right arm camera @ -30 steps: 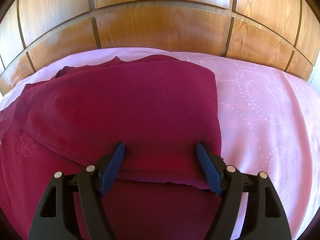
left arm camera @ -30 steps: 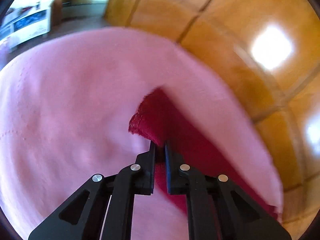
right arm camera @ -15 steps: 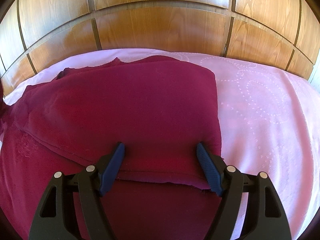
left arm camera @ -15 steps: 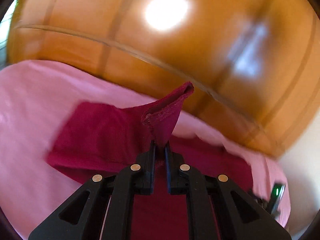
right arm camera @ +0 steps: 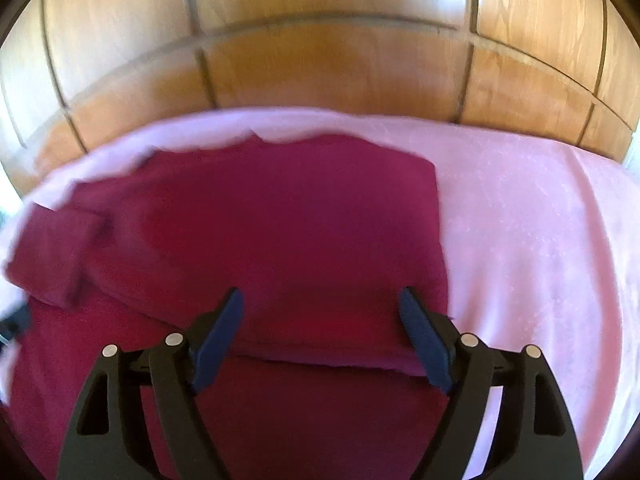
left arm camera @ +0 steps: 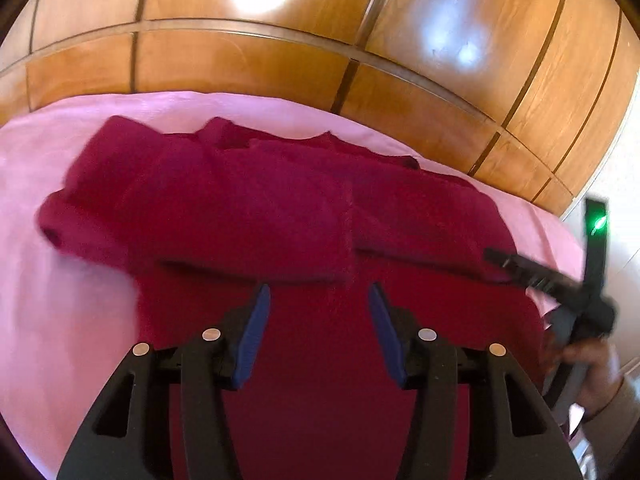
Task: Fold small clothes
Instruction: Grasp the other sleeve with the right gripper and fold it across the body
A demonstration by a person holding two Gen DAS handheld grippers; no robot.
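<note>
A dark red garment [left arm camera: 256,208] lies partly folded on a pink bedsheet [left arm camera: 60,320], with both sides folded in over its middle. It also fills the right wrist view [right arm camera: 280,240]. My left gripper [left arm camera: 318,300] is open and empty just above the garment's near part. My right gripper [right arm camera: 320,312] is open and empty over the folded right flap. The right gripper also shows at the right edge of the left wrist view [left arm camera: 540,276], held by a hand.
A wooden panelled headboard [left arm camera: 280,60] rises behind the bed, also in the right wrist view [right arm camera: 320,60]. Bare pink sheet [right arm camera: 540,260] lies to the right of the garment.
My left gripper carried a garment corner over the garment, then opened and let it go; the left flap now lies folded. My right gripper stayed open and pulled back slightly.
</note>
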